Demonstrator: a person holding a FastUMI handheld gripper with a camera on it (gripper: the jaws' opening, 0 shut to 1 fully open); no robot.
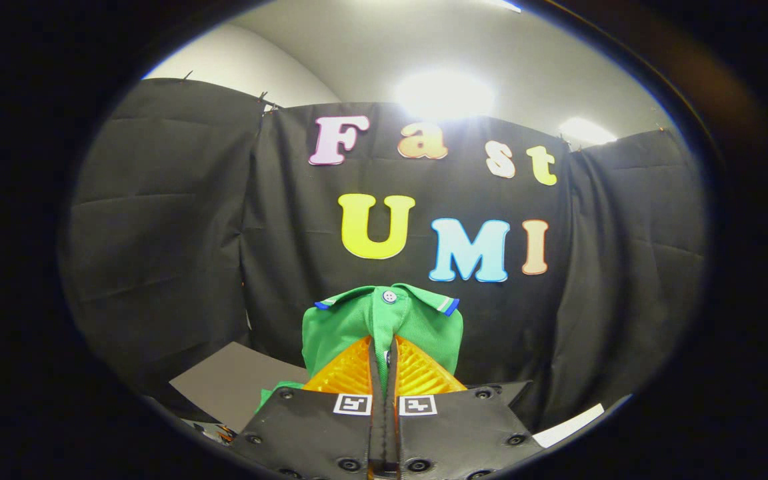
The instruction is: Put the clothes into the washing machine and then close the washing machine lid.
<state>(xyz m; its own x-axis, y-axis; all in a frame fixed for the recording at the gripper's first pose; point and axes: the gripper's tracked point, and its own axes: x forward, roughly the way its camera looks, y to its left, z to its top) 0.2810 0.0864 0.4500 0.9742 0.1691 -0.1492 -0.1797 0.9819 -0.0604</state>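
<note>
Nearest to us, the gripper (384, 360) has its two fingers (351, 373) drawn almost together, with only a thin strip of cloth between them, and both press on one green knitted polo shirt with a blue-edged collar (384, 320). We count two square black-and-white marker tags (352, 404), one on each finger's base, side by side. The shirt stands up between and just ahead of the fingers, lifted clear of the surfaces below, its collar spread at the top and one pale button (389, 296) showing at the placket; a small fold of the same green cloth hangs down beside the left finger. Beyond the shirt we see the black cloth booth wall (177, 233), draped in several panels. Below and to the left lies one flat grey board (231, 383), and low on the right one white strip (567, 425) shows. Above the wall, we count two bright ceiling lights (444, 93) on the white ceiling.
</note>
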